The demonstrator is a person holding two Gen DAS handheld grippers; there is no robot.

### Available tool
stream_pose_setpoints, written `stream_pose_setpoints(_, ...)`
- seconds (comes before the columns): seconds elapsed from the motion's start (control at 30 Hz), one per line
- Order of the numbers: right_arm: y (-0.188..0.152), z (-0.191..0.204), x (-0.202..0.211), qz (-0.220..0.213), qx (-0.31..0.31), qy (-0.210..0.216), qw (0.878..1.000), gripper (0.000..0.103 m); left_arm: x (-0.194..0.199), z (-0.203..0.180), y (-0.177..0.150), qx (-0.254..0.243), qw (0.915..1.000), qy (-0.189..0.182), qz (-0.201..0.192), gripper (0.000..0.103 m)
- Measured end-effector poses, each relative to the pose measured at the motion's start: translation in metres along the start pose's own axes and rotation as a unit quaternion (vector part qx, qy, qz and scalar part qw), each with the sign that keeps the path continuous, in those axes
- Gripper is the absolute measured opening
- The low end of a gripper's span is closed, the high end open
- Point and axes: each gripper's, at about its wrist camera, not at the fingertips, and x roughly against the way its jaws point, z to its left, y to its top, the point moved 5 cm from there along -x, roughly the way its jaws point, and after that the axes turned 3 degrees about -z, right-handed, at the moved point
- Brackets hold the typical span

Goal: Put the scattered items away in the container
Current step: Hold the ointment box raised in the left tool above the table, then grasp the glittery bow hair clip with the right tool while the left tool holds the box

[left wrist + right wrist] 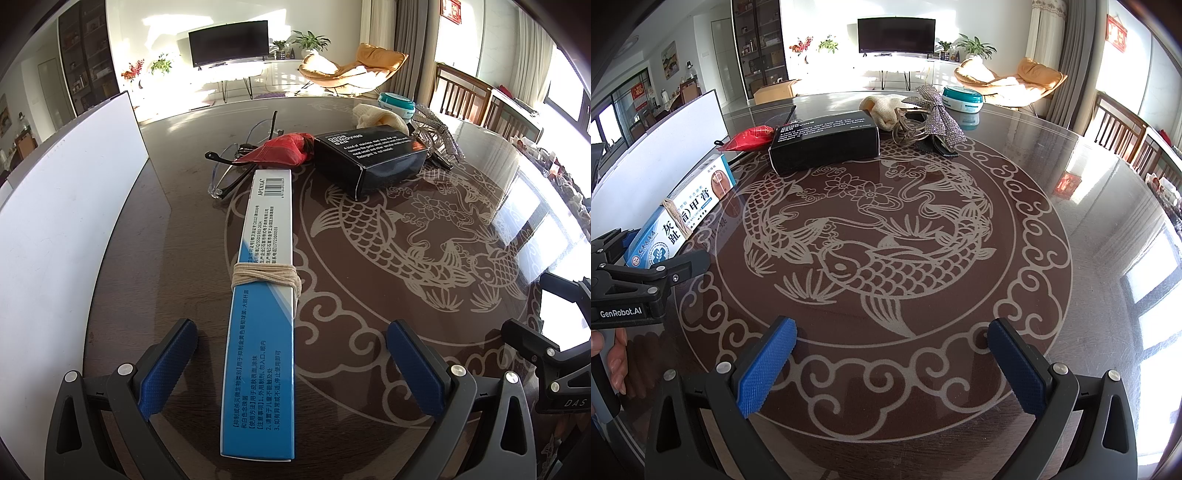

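**A:** How far along is the tidying, going by what lies on the table (1071,206)?

**B:** Barely begun, I'd judge. The long blue-and-white ointment carton (260,306), bound with a wrap of beige string (266,277), lies on the table near its left edge. The left gripper (291,365) has its jaws spread wide on either side of the carton's near end, and neither blue pad (168,363) touches it.

**A:** And the container?

**B:** The white box (70,206) stands along the left edge, just beside the carton. Its inside is hidden in both views, so I cannot tell whether anything is already in it.

**A:** What is left out?

**B:** Quite a lot, gathered toward the far edge: clear safety glasses (236,162), a red pouch (284,149) touching them, and a black odor-removing-bar box (823,142) just beside the pouch. Behind the box are a cream cloth (882,105), a rhinestone bow hair clip (938,118) and a teal-lidded round tub (962,98).

**A:** The right gripper?

**B:** The right gripper (892,365) is also wide and empty, hovering over the near edge above the carp pattern, well apart from every item.

**A:** So the carton goes first?

**B:** Likely: close on it, then carry it left into the box. Everything else remains.
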Motion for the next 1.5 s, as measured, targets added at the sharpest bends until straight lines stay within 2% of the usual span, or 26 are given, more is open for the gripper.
stream_pose_setpoints(0.23,0.000,0.000,0.000,0.000,0.000,0.000,1.000,0.103,0.000,0.000,0.000,0.000,1.0000,0.000,0.000,0.103)
stream_pose_setpoints(0.43,0.000,0.000,0.000,0.000,0.000,0.000,1.000,0.103,0.000,0.009,0.000,0.020,0.9997,0.017,-0.001,0.103)
stream_pose_setpoints(0.5,0.000,0.000,0.000,0.000,0.000,0.000,1.000,0.103,0.004,0.012,0.001,0.027,0.9993,0.023,-0.011,0.084)
stream_pose_setpoints(0.53,0.000,0.000,0.000,0.000,0.000,0.000,1.000,0.103,0.006,0.015,0.001,0.033,0.9990,0.026,-0.018,0.067)
stream_pose_setpoints(0.57,0.000,0.000,0.000,0.000,0.000,0.000,1.000,0.103,0.008,0.017,0.001,0.038,0.9986,0.029,-0.022,0.056)
stream_pose_setpoints(0.6,0.000,0.000,0.000,0.000,0.000,0.000,1.000,0.103,0.009,0.019,0.000,0.042,0.9983,0.030,-0.024,0.052)
stream_pose_setpoints(0.63,0.000,0.000,0.000,0.000,0.000,0.000,1.000,0.103,0.011,0.020,-0.001,0.044,0.9982,0.030,-0.027,0.041)
stream_pose_setpoints(0.67,0.000,0.000,0.000,0.000,0.000,0.000,1.000,0.103,0.013,0.021,-0.003,0.045,0.9982,0.030,-0.028,0.034)
stream_pose_setpoints(0.83,0.000,-0.001,0.000,-0.001,-0.004,0.005,1.000,0.103,0.014,0.020,-0.005,0.039,0.9985,0.027,-0.028,0.033)
stream_pose_setpoints(0.93,0.009,-0.012,0.005,-0.025,-0.032,0.057,0.998,0.103,0.013,0.020,-0.004,0.038,0.9985,0.028,-0.028,0.033)
stream_pose_setpoints(1.0,0.030,-0.027,0.007,-0.055,-0.039,0.063,0.996,0.103,0.013,0.020,-0.004,0.037,0.9985,0.029,-0.028,0.033)
stream_pose_setpoints(1.13,0.097,-0.044,-0.016,-0.070,-0.003,0.066,0.995,0.103,0.013,0.020,-0.004,0.038,0.9985,0.028,-0.028,0.033)
stream_pose_setpoints(1.27,0.151,-0.047,-0.061,-0.051,0.029,0.069,0.996,0.103,0.013,0.020,-0.004,0.038,0.9985,0.029,-0.028,0.033)
stream_pose_setpoints(1.33,0.165,-0.044,-0.082,-0.040,0.041,0.082,0.995,0.103,0.013,0.020,-0.004,0.038,0.9985,0.029,-0.028,0.033)
stream_pose_setpoints(1.4,0.173,-0.043,-0.100,-0.028,0.051,0.078,0.995,0.102,0.013,0.020,-0.004,0.038,0.9985,0.029,-0.028,0.033)
stream_pose_setpoints(1.43,0.176,-0.045,-0.105,-0.026,0.044,0.077,0.996,0.096,0.013,0.020,-0.004,0.038,0.9985,0.029,-0.028,0.033)
stream_pose_setpoints(1.47,0.178,-0.047,-0.109,-0.023,0.034,0.083,0.996,0.070,0.013,0.020,-0.004,0.038,0.9985,0.029,-0.028,0.033)
stream_pose_setpoints(1.5,0.178,-0.050,-0.111,-0.019,0.021,0.093,0.995,0.058,0.013,0.020,-0.004,0.038,0.9985,0.029,-0.028,0.033)
